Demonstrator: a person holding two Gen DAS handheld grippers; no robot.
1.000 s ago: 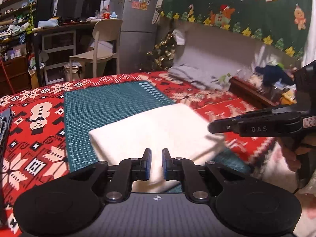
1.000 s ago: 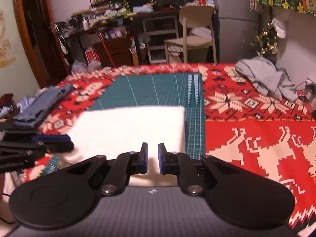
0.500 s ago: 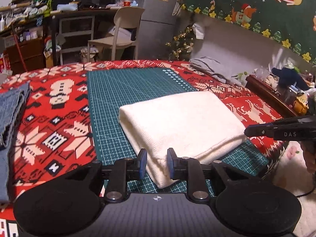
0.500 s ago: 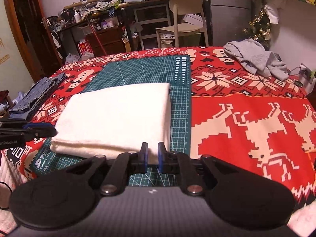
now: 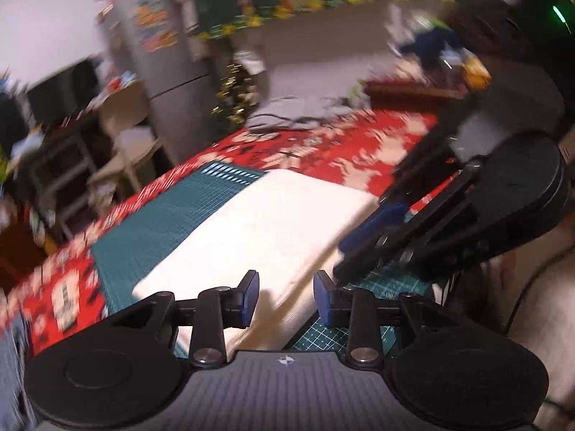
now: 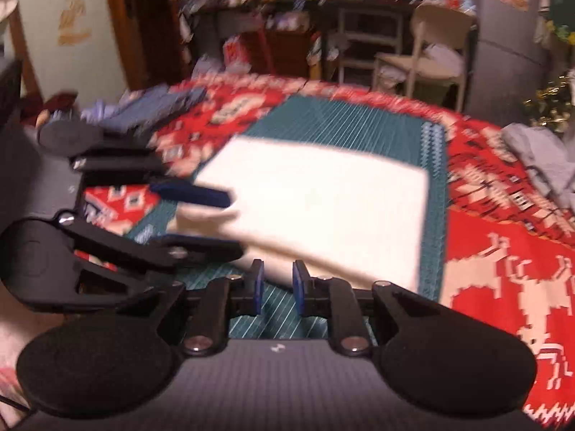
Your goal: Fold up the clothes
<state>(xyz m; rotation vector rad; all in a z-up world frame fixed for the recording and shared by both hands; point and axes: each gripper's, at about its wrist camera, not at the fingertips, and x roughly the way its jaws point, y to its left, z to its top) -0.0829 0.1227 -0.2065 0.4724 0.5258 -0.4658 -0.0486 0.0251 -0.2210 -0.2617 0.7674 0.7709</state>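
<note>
On the green cutting mat (image 6: 345,125) lies the folded white garment (image 6: 323,208), over a red patterned cloth (image 6: 503,251). Left tongs (image 5: 285,296) gape around its near corner; right tongs (image 6: 276,282) part-open, empty, beside the edge. Writing too blurred.

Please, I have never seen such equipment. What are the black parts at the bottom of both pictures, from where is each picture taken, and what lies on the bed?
They are hand-held grippers, one per hand, each with a camera looking along its two fingers. In the left view, the open left gripper straddles a corner of the folded white garment. The right gripper, open too, is near its edge, gripping nothing. The garment lies on a green cutting mat over a red patterned blanket. Both pictures are blurred.
</note>
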